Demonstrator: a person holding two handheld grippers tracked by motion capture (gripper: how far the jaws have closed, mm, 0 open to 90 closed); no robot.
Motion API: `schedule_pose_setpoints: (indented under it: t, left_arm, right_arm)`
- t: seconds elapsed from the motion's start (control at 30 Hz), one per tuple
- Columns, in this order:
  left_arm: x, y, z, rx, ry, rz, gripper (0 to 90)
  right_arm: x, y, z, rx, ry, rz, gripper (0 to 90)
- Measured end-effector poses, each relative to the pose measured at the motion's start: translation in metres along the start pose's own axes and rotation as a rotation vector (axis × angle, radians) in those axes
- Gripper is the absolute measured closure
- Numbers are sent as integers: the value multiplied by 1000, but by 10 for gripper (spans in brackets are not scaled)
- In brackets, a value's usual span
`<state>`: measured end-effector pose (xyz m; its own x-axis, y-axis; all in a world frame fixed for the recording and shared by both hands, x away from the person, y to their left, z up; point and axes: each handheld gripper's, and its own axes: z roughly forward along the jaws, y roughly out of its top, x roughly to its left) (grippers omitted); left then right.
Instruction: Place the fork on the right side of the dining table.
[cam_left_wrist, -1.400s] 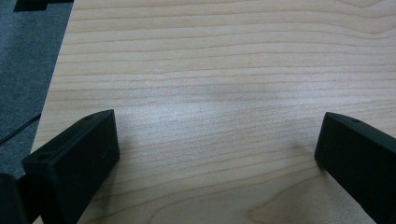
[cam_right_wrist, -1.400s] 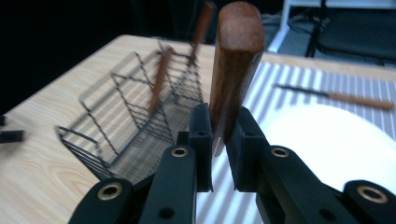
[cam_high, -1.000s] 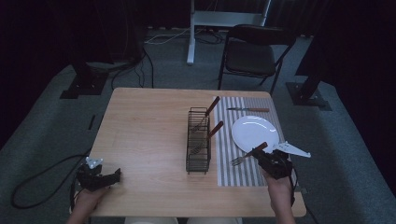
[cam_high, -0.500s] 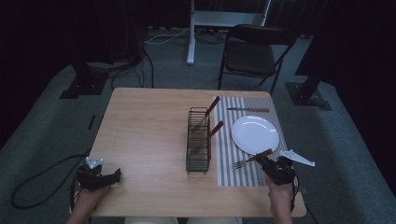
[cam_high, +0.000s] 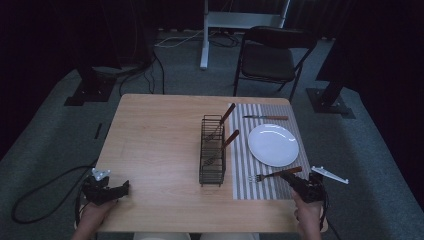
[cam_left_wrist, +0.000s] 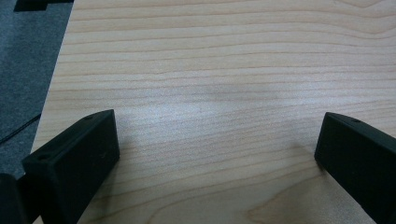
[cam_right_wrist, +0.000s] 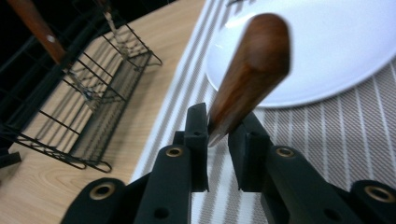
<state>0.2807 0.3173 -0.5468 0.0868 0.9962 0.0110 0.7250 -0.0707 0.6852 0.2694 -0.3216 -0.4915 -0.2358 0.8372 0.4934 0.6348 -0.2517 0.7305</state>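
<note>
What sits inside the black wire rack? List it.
Two wooden-handled utensils stand tilted in the wire rack, handles leaning out toward the plate. Their metal ends show dimly through the wires; what kind they are, or anything lower down, cannot be told.

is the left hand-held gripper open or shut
Open. In its own view the left hand-held gripper has its two black jaws far apart, with bare wooden table between them and nothing held.

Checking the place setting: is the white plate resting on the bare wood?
No, the white plate sits on the striped placemat, right of the wire rack.
</note>
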Motion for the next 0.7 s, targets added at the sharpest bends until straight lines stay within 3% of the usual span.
schedule_pose_setpoints:
  t: [0.27,0.3,0.43,0.7]
  left_arm:
    - [0,0,0,0,0,0,2]
    - [0,0,0,0,2,-2,2]
    - [0,0,0,1,4,-4,2]
    - [0,0,0,0,4,-4,2]
  right_arm:
    - [-22,-5,0,44,-20,34,690]
    - [-28,-6,1,61,-21,37,631]
    - [-40,-7,3,89,-29,42,580]
    - [-61,-8,10,144,-4,49,521]
